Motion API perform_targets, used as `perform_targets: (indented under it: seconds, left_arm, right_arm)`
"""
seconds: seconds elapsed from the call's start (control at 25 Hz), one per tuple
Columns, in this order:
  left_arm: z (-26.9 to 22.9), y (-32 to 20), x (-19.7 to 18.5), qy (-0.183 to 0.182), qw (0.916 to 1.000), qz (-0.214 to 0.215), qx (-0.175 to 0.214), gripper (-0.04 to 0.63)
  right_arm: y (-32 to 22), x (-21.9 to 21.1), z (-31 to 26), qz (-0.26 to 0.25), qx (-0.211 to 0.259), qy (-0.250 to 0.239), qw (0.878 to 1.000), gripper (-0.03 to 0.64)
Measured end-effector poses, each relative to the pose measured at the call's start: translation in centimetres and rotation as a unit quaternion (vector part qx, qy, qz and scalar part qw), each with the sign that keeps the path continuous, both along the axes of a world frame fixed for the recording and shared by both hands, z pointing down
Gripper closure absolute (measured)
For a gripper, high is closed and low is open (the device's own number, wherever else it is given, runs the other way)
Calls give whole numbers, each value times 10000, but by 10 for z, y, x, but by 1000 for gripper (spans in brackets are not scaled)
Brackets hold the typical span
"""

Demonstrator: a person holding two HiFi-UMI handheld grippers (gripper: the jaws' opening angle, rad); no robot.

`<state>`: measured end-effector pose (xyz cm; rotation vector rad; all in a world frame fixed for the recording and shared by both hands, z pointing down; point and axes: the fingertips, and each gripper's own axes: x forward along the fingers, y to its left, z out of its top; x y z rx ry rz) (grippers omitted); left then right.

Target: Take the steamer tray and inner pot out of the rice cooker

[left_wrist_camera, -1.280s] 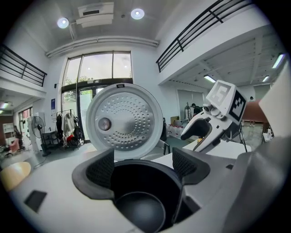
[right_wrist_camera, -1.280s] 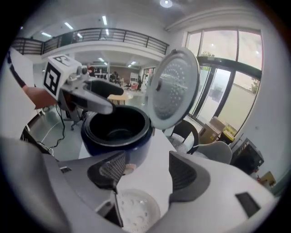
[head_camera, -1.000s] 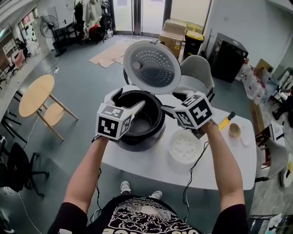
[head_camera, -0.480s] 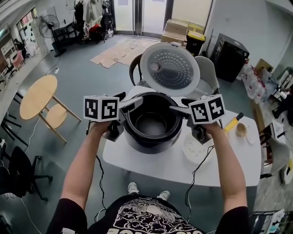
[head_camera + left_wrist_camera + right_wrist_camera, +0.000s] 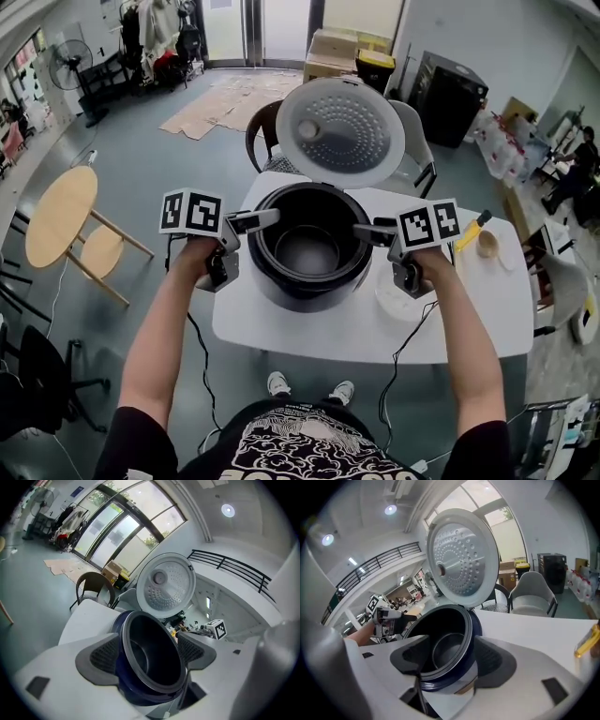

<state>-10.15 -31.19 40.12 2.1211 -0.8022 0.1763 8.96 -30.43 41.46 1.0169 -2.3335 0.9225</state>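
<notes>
Right, quick status. Rice cooker (image 5: 300, 292) sits mid-worktop (image 5: 469, 309), its lid (image 5: 340, 131) swung up and standing open at the far side. Inner pot (image 5: 307, 253) is seated in the cooker, dark, nothing in it that I can see. Steamer tray (image 5: 392, 305), white & round, is out already. It lies flat on the worktop just R of the cooker, partly under my R hand's rig.

L claw (image 5: 267, 218) is at the cooker's L rim, tips pointing inward across it. Its own view shows the jaws well apart w/ the pot rim framed between them, pads not pressing on anything, so it's spread and holding nothing. R claw (image 5: 364, 230) mirrors it at the cooker's R rim, tips at the edge. Its jaws are spread wide too. Rim & pot interior show between them, no pad on the metal as far as I can tell, so it's empty as well.

Further R of the cooker, toward the worktop's far edge, lie a yellow-handled tool (image 5: 472, 232) and a small tan bowl (image 5: 486, 244) beside it. Grey chair (image 5: 417, 141) stands behind the cooker.
</notes>
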Motion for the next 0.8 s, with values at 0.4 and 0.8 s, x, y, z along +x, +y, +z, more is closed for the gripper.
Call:
perform_targets:
  seconds: [0.4, 0.8]
  left_arm:
    - [14, 2, 10, 119, 9985, 380, -370, 207]
    - [22, 2, 2, -321, 9975, 111, -611, 314]
  right_arm:
    - [7, -9, 21, 93, -776, -478, 9958, 330]
    - [5, -5, 19, 373, -1462, -1396, 9786, 384]
